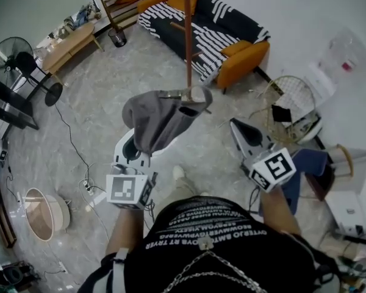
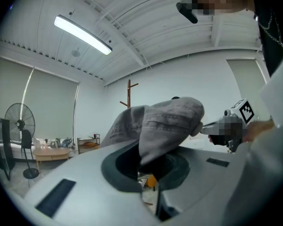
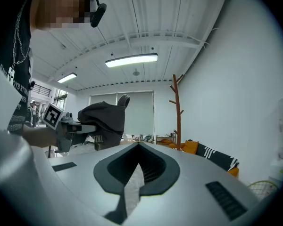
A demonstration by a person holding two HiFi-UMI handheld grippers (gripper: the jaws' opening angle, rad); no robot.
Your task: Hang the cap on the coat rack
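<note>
A grey cap (image 1: 161, 118) hangs from my left gripper (image 1: 145, 146), which is shut on its lower edge; the fabric drapes over the fingertips and hides them. In the left gripper view the cap (image 2: 162, 124) fills the middle above the left gripper (image 2: 148, 175). The brown wooden coat rack (image 1: 187, 35) stands just beyond the cap, and its forked top (image 2: 129, 92) shows in the distance. My right gripper (image 1: 234, 124) is held to the right of the cap, shut and empty. The right gripper view shows the right gripper (image 3: 136, 166), the cap (image 3: 104, 119) at left and the coat rack (image 3: 178, 112) at right.
A black-and-white striped sofa (image 1: 213, 29) with orange cushions stands behind the rack. At left are a floor fan (image 1: 18, 60), a low wooden table (image 1: 67, 44), a round basket (image 1: 39, 212) and a power strip (image 1: 88, 185) with cables. A wire basket (image 1: 296, 96) sits at right.
</note>
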